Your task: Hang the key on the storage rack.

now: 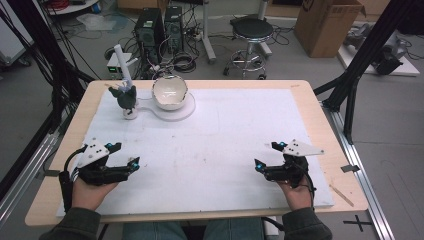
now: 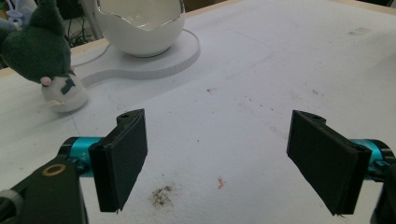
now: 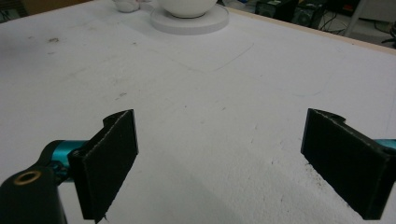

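Observation:
A white eggshell-shaped bowl (image 1: 170,93) stands on a round white base (image 1: 185,111) at the back left of the white mat; it also shows in the left gripper view (image 2: 140,25) and the right gripper view (image 3: 187,7). A dark green plush toy (image 1: 126,97) sits on a small white stand just left of the bowl (image 2: 39,51). My left gripper (image 1: 122,154) rests at the front left, open, nothing between its fingers (image 2: 123,154). My right gripper (image 1: 269,155) rests at the front right, open and empty too, black pads (image 3: 109,158) wide apart.
The white mat (image 1: 220,135) covers most of the wooden table (image 1: 320,110). A white rod (image 1: 122,62) rises behind the plush toy. Beyond the far edge stand computer towers (image 1: 150,27), a stool (image 1: 252,32) and a cardboard box (image 1: 325,22).

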{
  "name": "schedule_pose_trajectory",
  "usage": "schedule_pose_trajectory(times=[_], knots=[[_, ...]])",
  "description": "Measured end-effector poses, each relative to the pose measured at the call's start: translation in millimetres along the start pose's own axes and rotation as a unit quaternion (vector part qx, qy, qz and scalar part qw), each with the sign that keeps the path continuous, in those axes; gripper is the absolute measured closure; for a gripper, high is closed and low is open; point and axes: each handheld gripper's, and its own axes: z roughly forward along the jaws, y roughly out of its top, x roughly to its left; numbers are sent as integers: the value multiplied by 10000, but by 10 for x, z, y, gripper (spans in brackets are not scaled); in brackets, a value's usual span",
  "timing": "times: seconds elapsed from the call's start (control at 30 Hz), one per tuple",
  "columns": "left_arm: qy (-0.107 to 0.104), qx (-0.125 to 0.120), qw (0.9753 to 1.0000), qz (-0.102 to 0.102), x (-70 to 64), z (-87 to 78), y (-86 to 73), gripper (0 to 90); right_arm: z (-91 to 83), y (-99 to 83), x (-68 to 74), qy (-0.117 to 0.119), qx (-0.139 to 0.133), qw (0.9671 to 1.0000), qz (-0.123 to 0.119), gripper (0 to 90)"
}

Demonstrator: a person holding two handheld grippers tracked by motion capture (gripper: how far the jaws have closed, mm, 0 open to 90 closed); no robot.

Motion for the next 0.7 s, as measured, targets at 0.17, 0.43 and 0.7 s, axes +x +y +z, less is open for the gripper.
schedule_pose_trajectory(times=[0.17, 0.43, 0.7], knots=[[17, -5, 10000, -26, -2, -29, -35, 209, 6, 0, -2, 15, 6, 10000, -27, 102], [24, 8, 10000, -23, -2, -69, -98, 208, 19, -8, -9, 22, 33, 10000, -29, 102], [3, 34, 10000, -35, -8, -81, -138, 202, 31, -23, -21, 19, 99, 9999, -13, 102]])
